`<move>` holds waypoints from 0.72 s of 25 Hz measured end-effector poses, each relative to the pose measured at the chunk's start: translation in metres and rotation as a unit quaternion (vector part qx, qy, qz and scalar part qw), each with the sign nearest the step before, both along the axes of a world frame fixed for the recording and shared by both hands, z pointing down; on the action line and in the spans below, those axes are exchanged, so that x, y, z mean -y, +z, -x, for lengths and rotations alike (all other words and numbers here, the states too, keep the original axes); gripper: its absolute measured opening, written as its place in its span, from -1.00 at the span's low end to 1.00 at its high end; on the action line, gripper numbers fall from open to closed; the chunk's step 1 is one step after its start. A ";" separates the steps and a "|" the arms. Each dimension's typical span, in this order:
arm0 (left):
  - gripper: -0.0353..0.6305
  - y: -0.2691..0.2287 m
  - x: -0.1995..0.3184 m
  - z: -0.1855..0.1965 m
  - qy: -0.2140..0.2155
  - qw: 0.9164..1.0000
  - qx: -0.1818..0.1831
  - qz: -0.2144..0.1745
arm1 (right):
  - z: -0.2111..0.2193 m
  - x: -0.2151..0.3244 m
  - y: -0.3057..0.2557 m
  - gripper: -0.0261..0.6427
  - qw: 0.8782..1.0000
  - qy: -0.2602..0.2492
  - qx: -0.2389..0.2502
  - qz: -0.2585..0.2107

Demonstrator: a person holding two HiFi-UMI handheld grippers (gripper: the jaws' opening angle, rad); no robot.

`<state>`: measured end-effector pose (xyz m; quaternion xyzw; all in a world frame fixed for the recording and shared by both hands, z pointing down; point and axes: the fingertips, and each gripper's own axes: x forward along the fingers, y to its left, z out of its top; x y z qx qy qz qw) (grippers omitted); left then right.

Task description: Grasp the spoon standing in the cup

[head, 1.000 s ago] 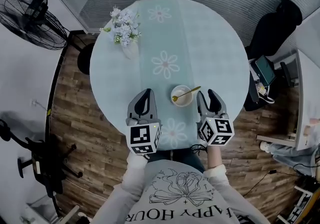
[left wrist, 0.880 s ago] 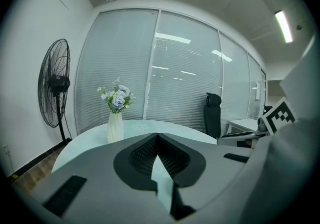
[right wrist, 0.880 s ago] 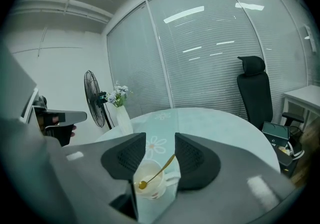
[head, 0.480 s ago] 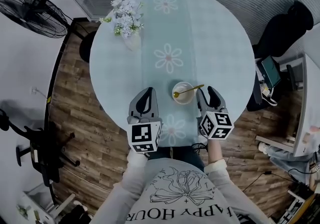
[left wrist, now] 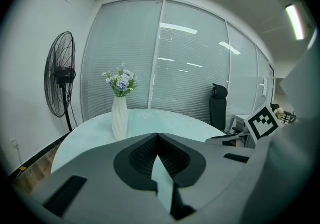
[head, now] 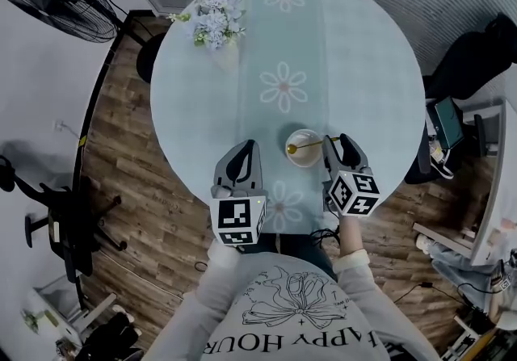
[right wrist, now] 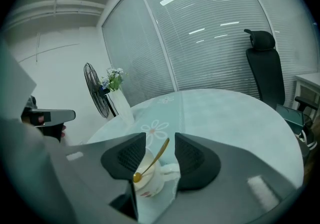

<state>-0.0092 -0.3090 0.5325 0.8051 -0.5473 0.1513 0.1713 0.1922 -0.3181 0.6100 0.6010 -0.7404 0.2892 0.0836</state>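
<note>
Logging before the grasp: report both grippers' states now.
Left gripper: closed, empty.
Right gripper: open, the spoon handle stands between its jaws, not gripped.

Pale flower-printed sweatshirt [head: 284, 317]; grey left gripper [head: 248, 144] and right gripper [head: 337, 140] (both cube-marked).

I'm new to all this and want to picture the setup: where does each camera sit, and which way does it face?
Head view: on the person's head, looking steeply down at the table; shows sleeves, left hand-held gripper and right hand-held gripper.
Left gripper view: rides that hand-held gripper, looking past its closed jaws to the vase.
Right gripper view: rides that hand-held gripper; its open jaws flank the spoon in the cup.
Both gripper views share the vase.
</note>
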 end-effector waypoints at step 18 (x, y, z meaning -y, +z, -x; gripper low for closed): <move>-0.88 0.017 0.002 0.014 -0.017 1.000 -0.004 0.020 | 0.007 0.001 0.016 -0.78 0.999 -0.005 0.029 0.012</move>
